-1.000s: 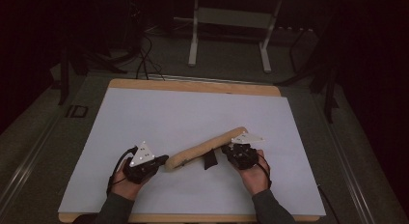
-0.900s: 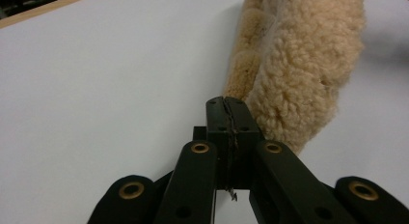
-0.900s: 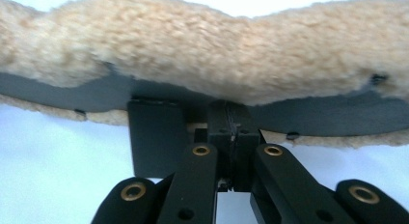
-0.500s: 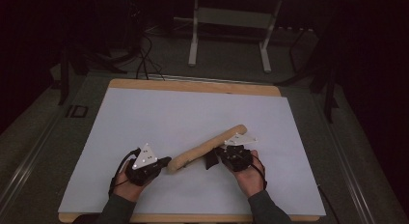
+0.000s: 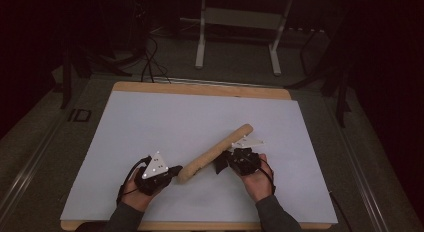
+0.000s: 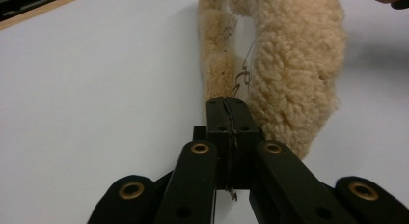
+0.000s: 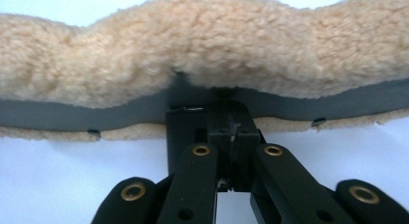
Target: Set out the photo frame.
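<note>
A fleece roll lies slantwise on the white tabletop between both hands. The left gripper is clenched on its near end, and the right gripper is clenched on its long edge.

Black left gripper, brass-ringed screw holes, grey three-cornered plate, dark sleeves

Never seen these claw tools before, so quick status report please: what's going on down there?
Left gripper shut, pinching the fleece roll's near end. Right gripper shut on the roll's long edge. Roll lies slantwise on the white mat. Nothing in the way.
</note>
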Motion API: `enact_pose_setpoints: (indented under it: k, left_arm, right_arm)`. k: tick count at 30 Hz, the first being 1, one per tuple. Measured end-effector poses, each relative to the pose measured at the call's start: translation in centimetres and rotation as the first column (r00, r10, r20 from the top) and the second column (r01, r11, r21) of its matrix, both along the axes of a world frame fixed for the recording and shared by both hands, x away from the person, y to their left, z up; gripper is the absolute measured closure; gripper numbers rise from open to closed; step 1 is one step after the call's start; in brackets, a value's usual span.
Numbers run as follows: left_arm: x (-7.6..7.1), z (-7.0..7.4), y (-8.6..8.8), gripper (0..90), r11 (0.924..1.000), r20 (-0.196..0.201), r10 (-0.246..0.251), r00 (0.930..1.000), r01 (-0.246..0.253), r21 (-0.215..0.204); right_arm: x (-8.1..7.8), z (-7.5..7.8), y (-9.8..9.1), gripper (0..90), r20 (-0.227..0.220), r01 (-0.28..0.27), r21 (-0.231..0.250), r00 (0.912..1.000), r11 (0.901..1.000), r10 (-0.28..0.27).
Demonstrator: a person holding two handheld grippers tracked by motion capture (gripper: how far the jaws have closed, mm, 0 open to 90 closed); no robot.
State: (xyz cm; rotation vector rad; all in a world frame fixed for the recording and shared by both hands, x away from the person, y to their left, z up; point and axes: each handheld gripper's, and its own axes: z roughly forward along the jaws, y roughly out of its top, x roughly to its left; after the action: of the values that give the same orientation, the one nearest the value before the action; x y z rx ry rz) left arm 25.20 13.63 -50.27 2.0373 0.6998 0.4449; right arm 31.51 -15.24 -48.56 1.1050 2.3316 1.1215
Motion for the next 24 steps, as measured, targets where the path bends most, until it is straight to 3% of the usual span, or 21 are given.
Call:
enact_pose_setpoints:
  k: [24]
  left_arm:
    - [-0.4,0.1,-1.0,90.0,0.9993,0.002,-0.035,0.9994,0.035,-0.007]
  right_arm:
    - [-2.0,0.3,1.5,89.9,0.015,-0.065,-0.012,0.9978,0.9978,0.065]
